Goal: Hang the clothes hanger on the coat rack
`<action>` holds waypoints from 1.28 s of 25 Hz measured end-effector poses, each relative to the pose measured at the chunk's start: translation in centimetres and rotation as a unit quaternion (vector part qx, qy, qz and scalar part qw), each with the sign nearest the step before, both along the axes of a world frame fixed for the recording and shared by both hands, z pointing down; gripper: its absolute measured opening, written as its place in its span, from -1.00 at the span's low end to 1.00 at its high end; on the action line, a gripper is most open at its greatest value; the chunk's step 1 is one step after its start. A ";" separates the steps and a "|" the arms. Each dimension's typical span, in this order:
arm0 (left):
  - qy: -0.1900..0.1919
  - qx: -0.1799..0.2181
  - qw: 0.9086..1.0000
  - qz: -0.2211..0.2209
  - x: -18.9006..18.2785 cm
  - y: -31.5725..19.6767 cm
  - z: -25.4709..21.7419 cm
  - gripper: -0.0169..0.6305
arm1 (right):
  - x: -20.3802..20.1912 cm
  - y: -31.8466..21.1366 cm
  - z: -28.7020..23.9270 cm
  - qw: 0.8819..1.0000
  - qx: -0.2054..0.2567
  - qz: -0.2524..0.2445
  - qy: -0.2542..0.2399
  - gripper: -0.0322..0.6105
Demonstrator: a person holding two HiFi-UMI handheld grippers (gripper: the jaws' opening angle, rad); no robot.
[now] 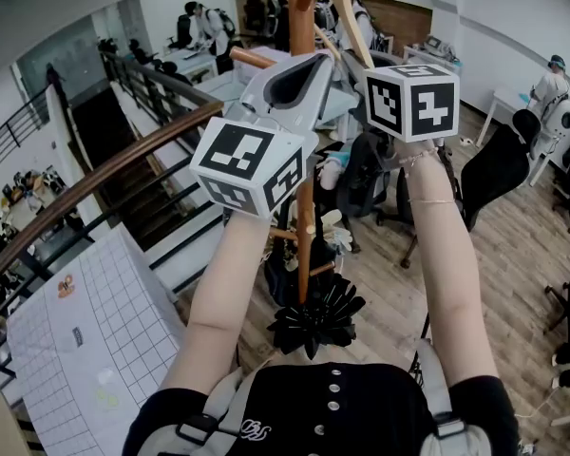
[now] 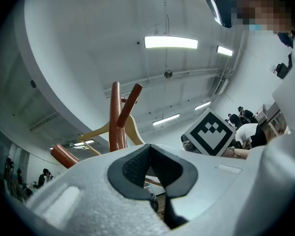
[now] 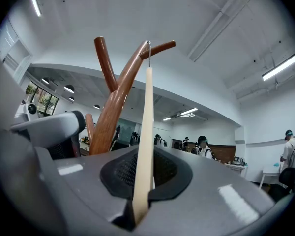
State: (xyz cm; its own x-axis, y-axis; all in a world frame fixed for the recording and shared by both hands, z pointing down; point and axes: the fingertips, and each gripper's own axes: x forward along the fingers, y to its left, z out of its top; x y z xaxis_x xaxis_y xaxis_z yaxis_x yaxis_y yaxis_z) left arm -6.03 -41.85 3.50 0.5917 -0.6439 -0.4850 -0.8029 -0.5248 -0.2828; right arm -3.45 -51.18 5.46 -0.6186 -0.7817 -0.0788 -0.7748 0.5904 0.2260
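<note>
Overhead, right tongs (image 3: 143,167) clamped on hanger (image 3: 147,112), hook (image 3: 149,53) at coat rack (image 3: 110,113) fork, left tongs (image 2: 148,151) together

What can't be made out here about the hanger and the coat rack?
Right gripper view: the hook is too thin to tell whether it rests on a branch of the coat rack.
Head view: the rack's top and the hanger run off the upper edge.
Left gripper view: the rack's pole covers the hanger's middle.

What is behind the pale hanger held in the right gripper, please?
Behind the hanger, slightly left, rises the brown coat rack, one branch passing behind its hook. The hanger hides a strip of the office beyond.
</note>
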 end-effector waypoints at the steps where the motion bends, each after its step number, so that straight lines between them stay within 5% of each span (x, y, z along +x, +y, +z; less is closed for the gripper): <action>1: 0.001 -0.001 1.000 0.002 0.1 0.0 0.2 -0.95 | 0.0 0.2 0.1 1.000 0.002 -0.001 0.002 -0.87; 20: 0.009 -0.005 1.000 -0.004 -0.5 0.3 0.4 -0.95 | -0.4 -0.4 0.4 0.999 -0.003 0.025 0.027 -0.84; 32: 0.012 -0.023 1.000 0.006 -0.1 0.1 2.5 -0.95 | -0.1 5.4 -1.5 0.996 0.071 -0.024 -0.041 -0.57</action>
